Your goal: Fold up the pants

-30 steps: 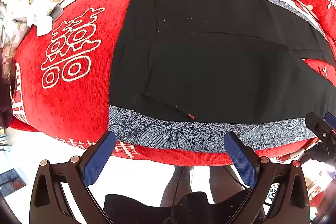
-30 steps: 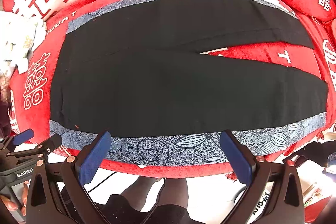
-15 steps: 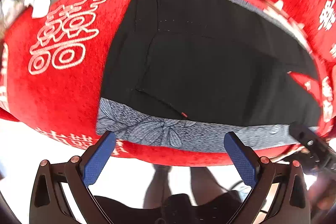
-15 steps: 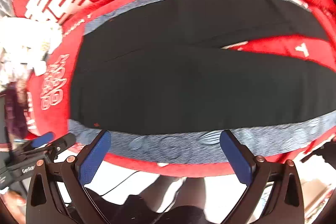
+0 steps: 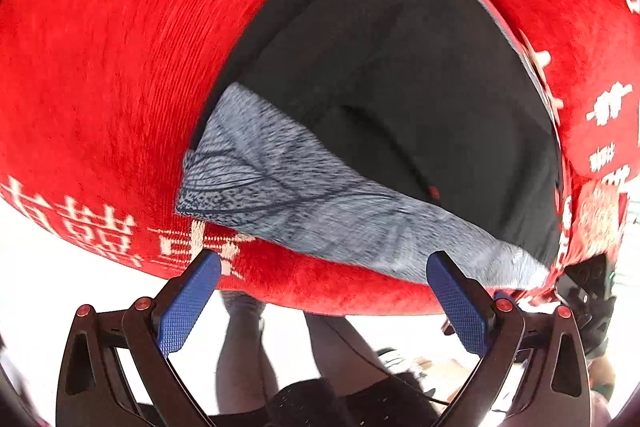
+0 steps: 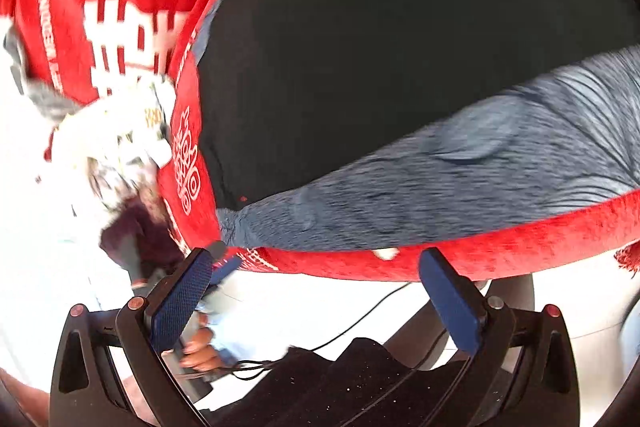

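Observation:
Black pants lie flat on a grey leaf-patterned cloth over a red cushion; they also fill the right wrist view. My left gripper is open and empty, just off the cushion's front edge near the pants' waist corner. My right gripper is open and empty, close to the front edge below the near pant leg. The left gripper's blue tip shows beside my right gripper's left finger. Both views are blurred.
The red cushion carries white characters. The grey cloth borders the pants along the front. A pile of light and dark clothes lies at the cushion's left end. The person's legs stand below the edge.
Both grippers have dropped closer to the cushion's front edge and tilted. The left view has swung left toward the waist corner. The pants have not moved.

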Available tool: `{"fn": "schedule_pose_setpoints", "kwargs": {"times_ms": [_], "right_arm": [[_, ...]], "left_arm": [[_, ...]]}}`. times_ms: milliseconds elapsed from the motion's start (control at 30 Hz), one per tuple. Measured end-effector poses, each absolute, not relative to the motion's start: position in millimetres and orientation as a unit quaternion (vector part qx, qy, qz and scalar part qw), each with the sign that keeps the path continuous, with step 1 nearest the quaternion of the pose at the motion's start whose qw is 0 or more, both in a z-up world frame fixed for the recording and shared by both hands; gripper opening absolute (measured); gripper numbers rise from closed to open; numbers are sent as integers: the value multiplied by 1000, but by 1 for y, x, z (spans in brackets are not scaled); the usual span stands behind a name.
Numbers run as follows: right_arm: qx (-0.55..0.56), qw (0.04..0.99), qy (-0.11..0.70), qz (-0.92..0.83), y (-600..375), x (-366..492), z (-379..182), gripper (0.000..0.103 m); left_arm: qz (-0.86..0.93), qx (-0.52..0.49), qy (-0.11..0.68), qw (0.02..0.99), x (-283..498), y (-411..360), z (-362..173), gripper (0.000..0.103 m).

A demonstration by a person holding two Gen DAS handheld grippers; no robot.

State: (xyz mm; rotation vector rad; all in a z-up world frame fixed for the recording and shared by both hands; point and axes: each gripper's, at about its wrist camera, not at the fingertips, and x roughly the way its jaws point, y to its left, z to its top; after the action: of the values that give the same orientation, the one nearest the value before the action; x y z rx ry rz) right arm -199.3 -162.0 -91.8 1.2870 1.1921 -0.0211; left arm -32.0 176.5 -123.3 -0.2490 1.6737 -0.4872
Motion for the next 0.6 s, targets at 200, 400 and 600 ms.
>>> {"fn": "schedule_pose_setpoints", "kwargs": {"times_ms": [200, 400, 600], "right_arm": [[621, 625, 472, -36, -202, -232, -116, 103], [668, 618, 412, -27, -215, -248, -120, 103], [726, 604, 325, -48, -233, -267, -127, 66]], "left_arm": [[-236, -156, 720, 634, -20, 163, -132, 103], [-232, -155, 725, 630, -13, 153, -133, 98], [-215, -131, 735, 629, -8, 157, -130, 47]]}}
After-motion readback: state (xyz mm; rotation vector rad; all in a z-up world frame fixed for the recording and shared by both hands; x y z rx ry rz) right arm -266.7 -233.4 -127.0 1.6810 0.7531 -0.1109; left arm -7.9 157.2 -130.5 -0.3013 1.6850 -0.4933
